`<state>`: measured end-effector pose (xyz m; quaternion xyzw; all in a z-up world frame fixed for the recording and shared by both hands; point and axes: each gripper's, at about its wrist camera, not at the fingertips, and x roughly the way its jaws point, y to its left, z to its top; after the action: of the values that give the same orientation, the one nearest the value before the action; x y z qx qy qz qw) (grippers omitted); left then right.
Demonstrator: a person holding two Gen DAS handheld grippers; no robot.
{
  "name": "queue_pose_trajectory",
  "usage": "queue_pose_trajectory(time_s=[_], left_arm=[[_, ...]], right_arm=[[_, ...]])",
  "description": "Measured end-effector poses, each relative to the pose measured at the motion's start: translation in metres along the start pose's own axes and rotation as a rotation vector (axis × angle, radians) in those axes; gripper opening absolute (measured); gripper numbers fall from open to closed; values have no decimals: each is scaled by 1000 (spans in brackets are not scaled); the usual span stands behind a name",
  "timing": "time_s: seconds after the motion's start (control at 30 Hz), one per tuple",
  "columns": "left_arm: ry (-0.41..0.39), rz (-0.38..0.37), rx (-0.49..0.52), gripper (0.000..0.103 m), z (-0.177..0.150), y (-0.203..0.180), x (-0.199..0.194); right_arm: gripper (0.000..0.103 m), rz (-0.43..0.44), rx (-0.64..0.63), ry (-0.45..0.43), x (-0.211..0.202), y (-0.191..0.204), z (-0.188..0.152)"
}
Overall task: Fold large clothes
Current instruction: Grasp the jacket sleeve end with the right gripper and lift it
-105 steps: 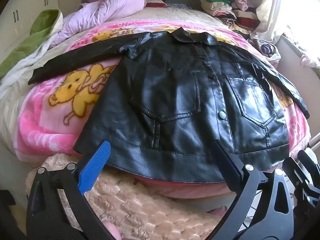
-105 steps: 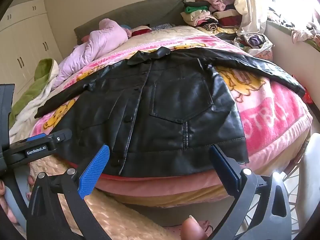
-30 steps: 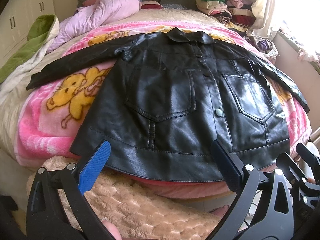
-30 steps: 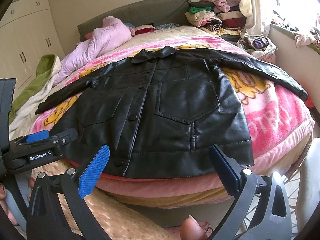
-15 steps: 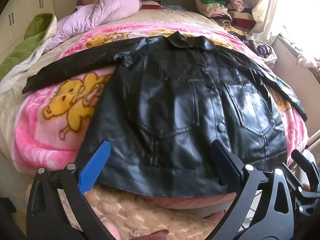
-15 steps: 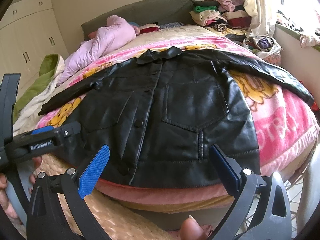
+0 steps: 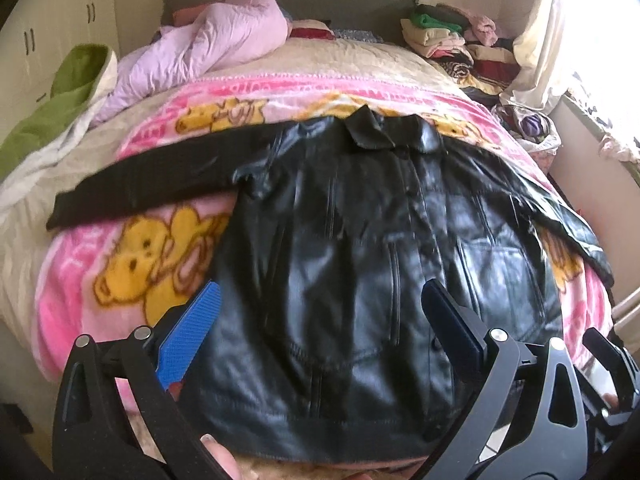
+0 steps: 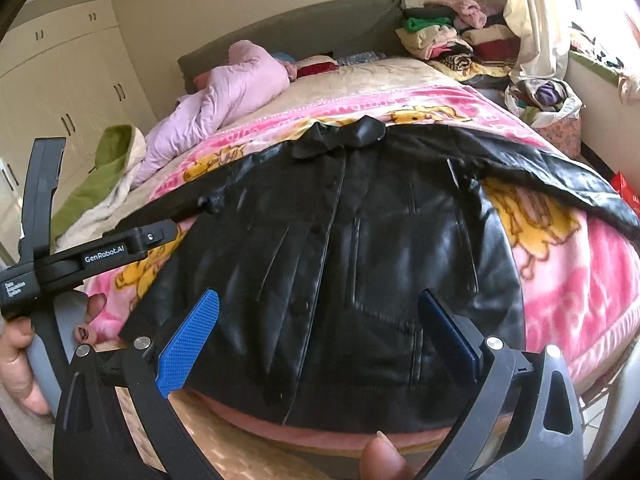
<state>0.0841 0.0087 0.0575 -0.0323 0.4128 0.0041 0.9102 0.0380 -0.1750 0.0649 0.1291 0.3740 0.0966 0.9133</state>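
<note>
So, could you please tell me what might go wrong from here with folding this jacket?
The black leather jacket looks stiff and glossy, so its hem may slip from the open jaws of either the left gripper or the right gripper. That hem overhangs the edge of the pink blanket, so a tug might drag the jacket off the bed.

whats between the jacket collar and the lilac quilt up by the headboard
In the left wrist view, a strip of pink bear blanket, then bare beige bedspread, lies between the jacket collar and the lilac quilt. Nothing else sits there.
</note>
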Motion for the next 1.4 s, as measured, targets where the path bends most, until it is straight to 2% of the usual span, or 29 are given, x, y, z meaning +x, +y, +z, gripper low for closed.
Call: queue_pose_trajectory(time_s=[0.27,0.47,0.8,0.9,1.07,1.4], left_arm=[[-44,-17,35,94,39,-20,-8],[-53,-31,62,94,65,-45,-4],[-46,-30,102,94,108,-88,27],[-48,-14,100,94,116,-95,39],[-38,-37,81,94,127,-103,56],[6,-70,143,94,128,-149,92]], right_arm=[[99,-13,59,-88,-8,-21,38],[99,-30,124,-120,-7,-44,66],[99,-57,266,-154,6,-93,105],[99,-74,303,-166,10,-105,115],[99,-85,356,-191,13,-124,127],[99,-163,468,-229,19,-183,133]])
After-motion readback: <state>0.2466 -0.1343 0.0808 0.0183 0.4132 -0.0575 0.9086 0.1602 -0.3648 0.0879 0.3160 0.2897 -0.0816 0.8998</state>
